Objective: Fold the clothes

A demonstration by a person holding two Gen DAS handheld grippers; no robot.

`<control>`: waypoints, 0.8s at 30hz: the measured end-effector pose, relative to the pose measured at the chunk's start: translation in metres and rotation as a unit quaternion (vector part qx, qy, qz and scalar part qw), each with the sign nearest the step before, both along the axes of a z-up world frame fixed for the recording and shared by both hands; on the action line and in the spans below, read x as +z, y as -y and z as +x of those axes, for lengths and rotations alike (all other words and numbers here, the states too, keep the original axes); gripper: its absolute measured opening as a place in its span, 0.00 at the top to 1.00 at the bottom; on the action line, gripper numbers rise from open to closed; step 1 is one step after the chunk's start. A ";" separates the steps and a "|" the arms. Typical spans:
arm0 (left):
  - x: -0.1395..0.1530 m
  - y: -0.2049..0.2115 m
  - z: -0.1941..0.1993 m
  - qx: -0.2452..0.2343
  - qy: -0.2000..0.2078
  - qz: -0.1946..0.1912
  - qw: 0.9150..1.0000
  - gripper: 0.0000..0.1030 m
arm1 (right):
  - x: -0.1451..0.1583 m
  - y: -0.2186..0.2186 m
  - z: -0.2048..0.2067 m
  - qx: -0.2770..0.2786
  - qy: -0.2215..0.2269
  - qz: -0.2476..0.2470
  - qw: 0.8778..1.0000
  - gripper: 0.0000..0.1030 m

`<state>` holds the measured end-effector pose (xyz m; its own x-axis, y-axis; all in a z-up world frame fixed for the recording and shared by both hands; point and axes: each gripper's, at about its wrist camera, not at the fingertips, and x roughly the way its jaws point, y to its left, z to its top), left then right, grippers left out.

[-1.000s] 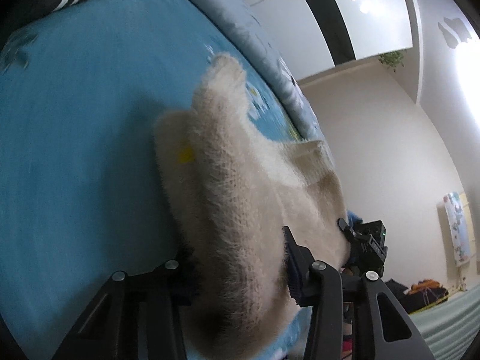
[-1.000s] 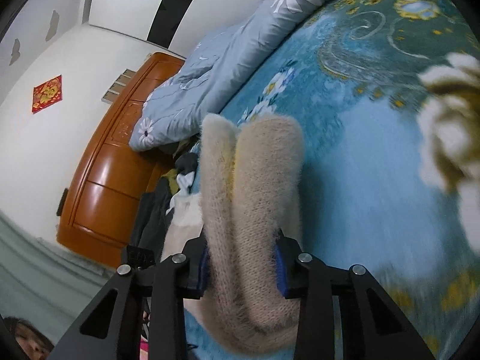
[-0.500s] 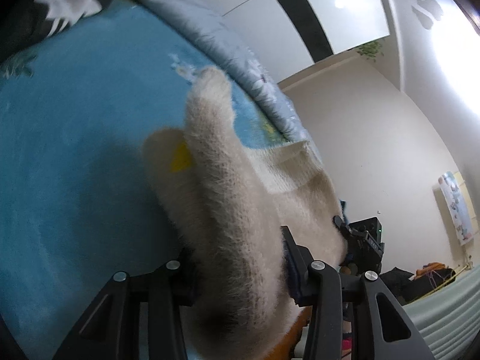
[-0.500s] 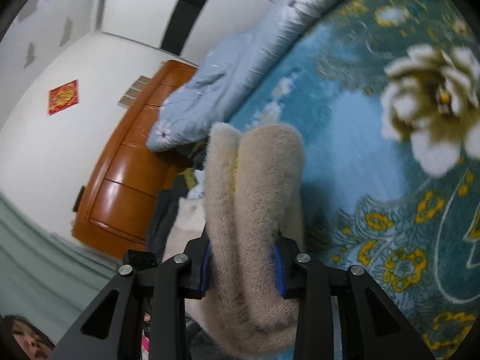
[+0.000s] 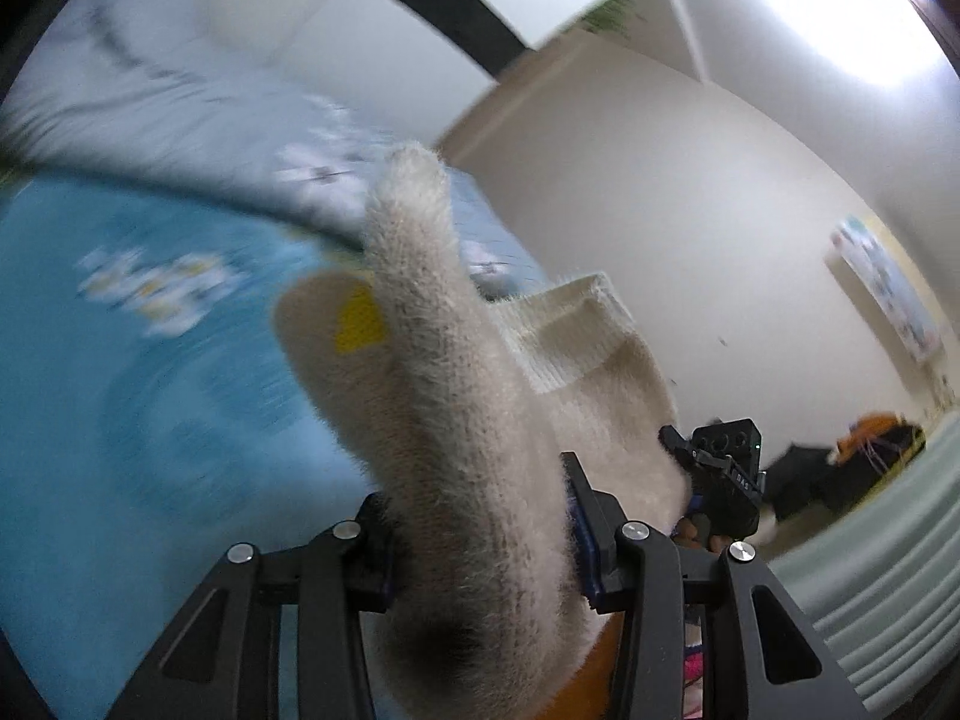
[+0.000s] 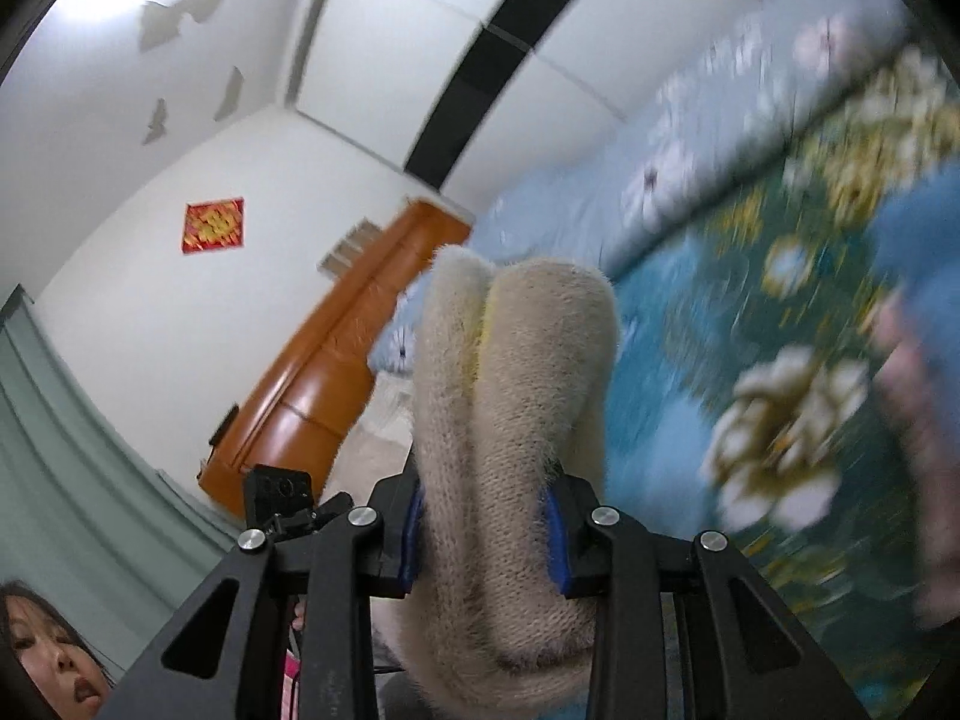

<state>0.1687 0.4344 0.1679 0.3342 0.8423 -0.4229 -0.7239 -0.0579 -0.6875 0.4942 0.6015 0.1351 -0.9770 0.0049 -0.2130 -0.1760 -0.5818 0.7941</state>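
Gripping a bunched fold of the fuzzy cream knitted sweater (image 5: 456,420), the left gripper (image 5: 480,540) is pressing its blue-padded jaws against the thick roll of fabric, which is sticking up past the fingertips above the blue floral bedspread (image 5: 120,390). The right gripper (image 6: 486,516) is clamping another doubled fold of the same sweater (image 6: 510,420) between its narrow-set jaws, with a pale blue flowered quilt (image 6: 690,168) and an orange-brown wooden headboard (image 6: 312,396) lying beyond. The sweater is hanging between both grippers, over the bed.
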 end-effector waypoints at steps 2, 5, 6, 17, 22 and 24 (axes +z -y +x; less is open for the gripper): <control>0.012 -0.030 0.022 -0.022 -0.010 0.005 1.000 0.56 | 0.018 -0.018 0.035 -0.023 -0.006 0.012 1.000 0.67; 0.026 -0.087 0.060 -0.059 -0.028 0.005 0.998 0.56 | 0.032 -0.045 0.085 -0.061 -0.001 0.021 0.998 0.67; 0.026 -0.114 0.076 -0.072 -0.033 0.002 0.997 0.56 | 0.035 -0.054 0.103 -0.075 0.003 0.022 0.997 0.67; -0.014 -0.223 0.190 -0.140 -0.015 0.006 0.990 0.56 | 0.019 -0.130 0.250 -0.212 0.011 -0.010 0.977 0.67; -0.052 -0.241 0.209 -0.130 -0.013 -0.028 0.991 0.56 | -0.024 -0.153 0.278 -0.254 0.021 -0.057 0.965 0.67; -0.072 -0.241 0.212 -0.125 -0.006 -0.051 0.991 0.55 | -0.047 -0.157 0.284 -0.270 0.018 -0.084 0.959 0.67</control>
<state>0.3806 0.6758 0.0955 0.5211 0.6872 -0.5061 -0.7322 0.0553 -0.6789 0.7787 0.7588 0.0881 -0.8334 0.4715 -0.2883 -0.4448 -0.2626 0.8563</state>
